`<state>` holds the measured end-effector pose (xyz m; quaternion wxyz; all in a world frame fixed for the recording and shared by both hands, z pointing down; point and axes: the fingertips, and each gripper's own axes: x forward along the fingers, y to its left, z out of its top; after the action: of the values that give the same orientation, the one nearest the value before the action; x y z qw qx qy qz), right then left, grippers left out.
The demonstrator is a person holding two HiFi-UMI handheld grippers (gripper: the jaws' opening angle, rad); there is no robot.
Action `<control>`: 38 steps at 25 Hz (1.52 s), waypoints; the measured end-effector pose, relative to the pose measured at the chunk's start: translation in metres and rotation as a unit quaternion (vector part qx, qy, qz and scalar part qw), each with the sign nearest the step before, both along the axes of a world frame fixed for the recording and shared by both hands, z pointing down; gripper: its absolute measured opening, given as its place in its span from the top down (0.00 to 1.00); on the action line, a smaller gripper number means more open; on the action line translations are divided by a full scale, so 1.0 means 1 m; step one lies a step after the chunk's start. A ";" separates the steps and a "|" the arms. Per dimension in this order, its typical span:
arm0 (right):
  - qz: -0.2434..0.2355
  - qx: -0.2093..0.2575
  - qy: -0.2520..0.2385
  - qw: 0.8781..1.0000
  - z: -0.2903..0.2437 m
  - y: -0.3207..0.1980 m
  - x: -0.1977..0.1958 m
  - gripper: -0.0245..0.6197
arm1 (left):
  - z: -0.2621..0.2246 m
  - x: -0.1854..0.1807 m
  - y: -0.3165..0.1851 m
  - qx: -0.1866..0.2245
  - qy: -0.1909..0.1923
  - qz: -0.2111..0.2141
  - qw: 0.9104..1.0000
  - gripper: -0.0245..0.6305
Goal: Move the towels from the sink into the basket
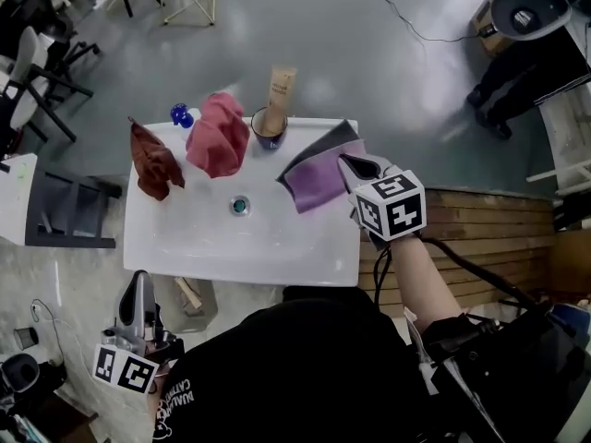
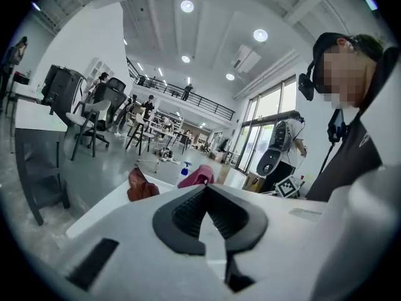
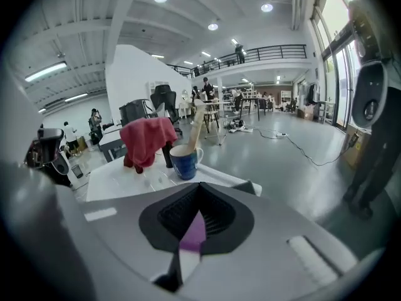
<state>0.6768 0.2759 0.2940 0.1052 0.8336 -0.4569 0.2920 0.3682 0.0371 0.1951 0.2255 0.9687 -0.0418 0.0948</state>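
One purple towel (image 1: 319,185) at the closed right claw (image 1: 349,164) tip

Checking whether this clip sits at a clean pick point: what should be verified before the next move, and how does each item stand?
1. Right gripper jaws apart for a grab: not ok, they are together.
2. Purple towel within reach: ok, on the sink's right rim at that gripper's tips.
3. Left gripper free: ok, jaws together on nothing.
4. Sink cleared: not ok; dark red towel and pink towel are on it.
5. Basket located: cannot tell, no view shows it.
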 end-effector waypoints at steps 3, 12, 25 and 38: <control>0.008 -0.016 -0.019 1.000 0.020 0.002 0.007 0.95 | 0.019 0.017 0.002 -0.015 -0.023 0.012 1.000 0.96; 0.051 -0.031 -0.069 0.996 0.077 0.010 0.024 0.95 | 0.066 0.047 0.009 -0.035 -0.085 0.041 0.995 0.96; 0.004 -0.121 -0.060 0.991 0.115 0.004 0.013 0.70 | 0.091 0.036 0.014 -0.074 -0.077 0.015 0.994 0.96; 0.028 -0.132 -0.046 0.990 0.098 -0.002 -0.001 0.92 | 0.046 -0.082 0.016 -0.052 -0.004 -0.080 0.995 0.96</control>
<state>0.6755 0.2744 0.3922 0.1845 0.8105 -0.3956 0.3907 0.2863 0.0536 0.2415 0.2820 0.9489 -0.1155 0.0825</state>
